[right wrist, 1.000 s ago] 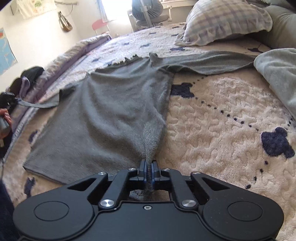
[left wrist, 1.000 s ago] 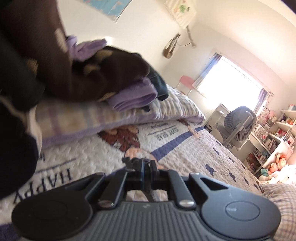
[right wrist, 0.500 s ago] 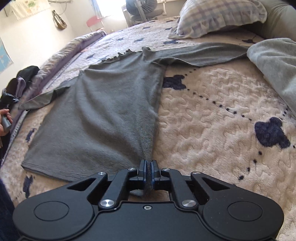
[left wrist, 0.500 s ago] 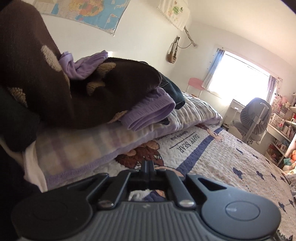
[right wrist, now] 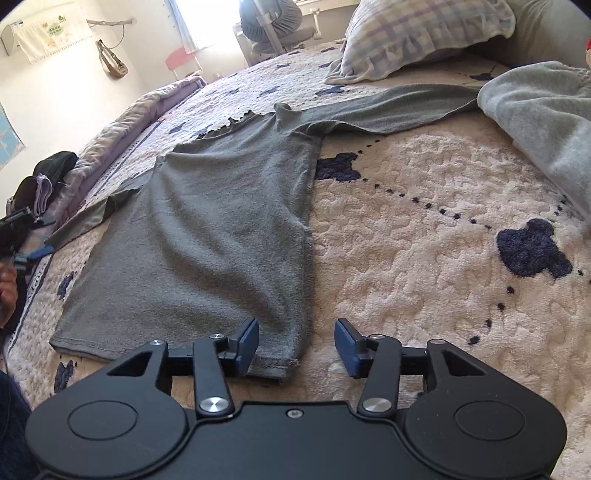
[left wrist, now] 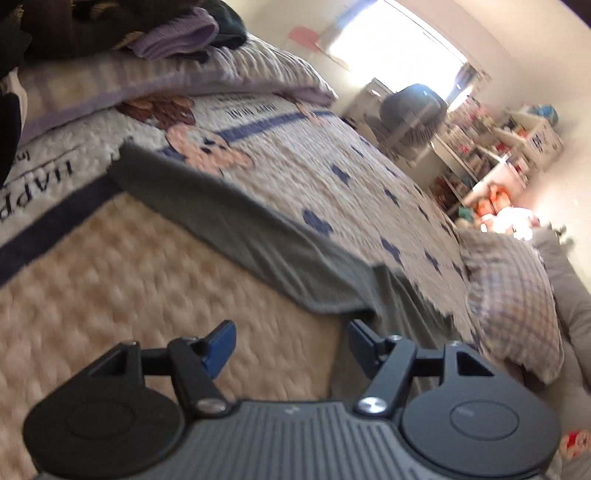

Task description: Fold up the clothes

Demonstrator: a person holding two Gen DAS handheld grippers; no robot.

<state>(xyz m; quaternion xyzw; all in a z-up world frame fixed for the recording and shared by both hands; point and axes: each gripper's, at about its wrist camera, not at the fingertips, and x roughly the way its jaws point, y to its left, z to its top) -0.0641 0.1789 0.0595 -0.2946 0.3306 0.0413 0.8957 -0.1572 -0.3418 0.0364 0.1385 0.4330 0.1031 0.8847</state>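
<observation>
Lying flat: a grey shirt (right wrist: pixel 207 236) is spread on the bed (right wrist: pixel 424 266), front hem near, collar far.
Far left: a pile of dark and purple clothes (right wrist: pixel 40 184) sits on a folded striped blanket (left wrist: pixel 155 74) at the bed's left edge.
Left sleeve: it (left wrist: pixel 236 225) stretches out to the left over the bedspread, loose and flat.
Left tool: the left tool (left wrist: pixel 288 343) is released, its jaws opening, with only bedspread between the blue pads (left wrist: pixel 219 345); the shirt's sleeve and side lie just beyond the right pad.
Shirt hem: the near right corner of the hem (right wrist: pixel 273 363) lies on the bed between the right tool's pads.
Right tool: the right tool (right wrist: pixel 295 345) is released, its jaws opening; the left pad is beside the hem corner, the right pad stands clear of the cloth.
Right sleeve: it (right wrist: pixel 388 107) reaches right toward a light grey garment (right wrist: pixel 535 110).
Far right: a checked pillow (right wrist: pixel 424 33) rests at the far end of the bed.
</observation>
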